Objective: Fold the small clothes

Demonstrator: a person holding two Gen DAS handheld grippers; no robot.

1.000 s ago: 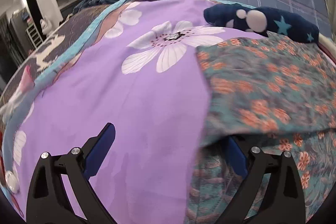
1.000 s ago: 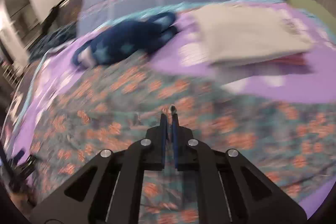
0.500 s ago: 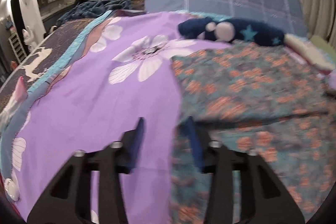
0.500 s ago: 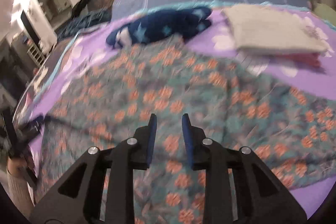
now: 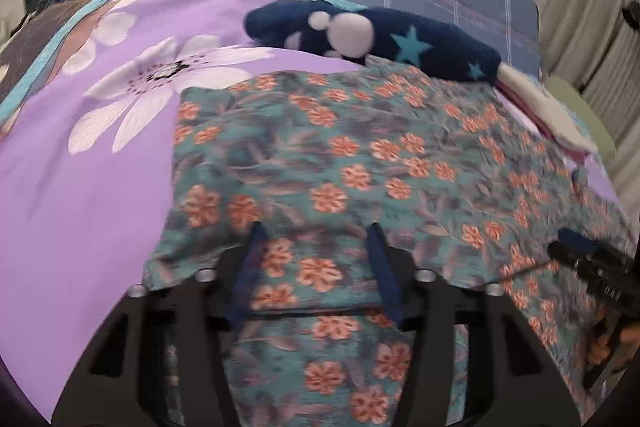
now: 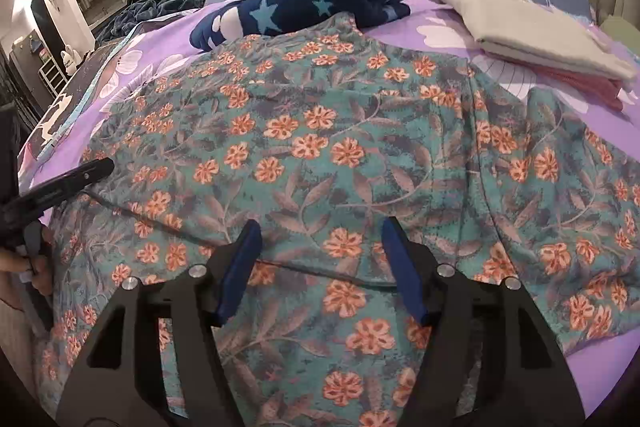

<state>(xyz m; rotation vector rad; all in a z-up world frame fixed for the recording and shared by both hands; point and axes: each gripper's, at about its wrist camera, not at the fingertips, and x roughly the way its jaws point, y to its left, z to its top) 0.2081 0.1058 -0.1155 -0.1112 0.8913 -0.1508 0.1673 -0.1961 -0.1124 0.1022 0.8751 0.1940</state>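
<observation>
Right wrist view, teal floral garment [image 6: 320, 147] spread flat over purple bedsheet [image 6: 452, 39], right gripper [image 6: 320, 231] jaws just been opening, nothing pinched, left gripper [image 5: 314, 229] at 9 o'clock, likewise parting above fabric, navy star plush [image 6: 312, 7] at 12.

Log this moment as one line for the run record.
stage: fold laid | floral garment: flat on bed | left claw: open, opening, empty | right claw: open, opening, empty | folded pile: far right
</observation>
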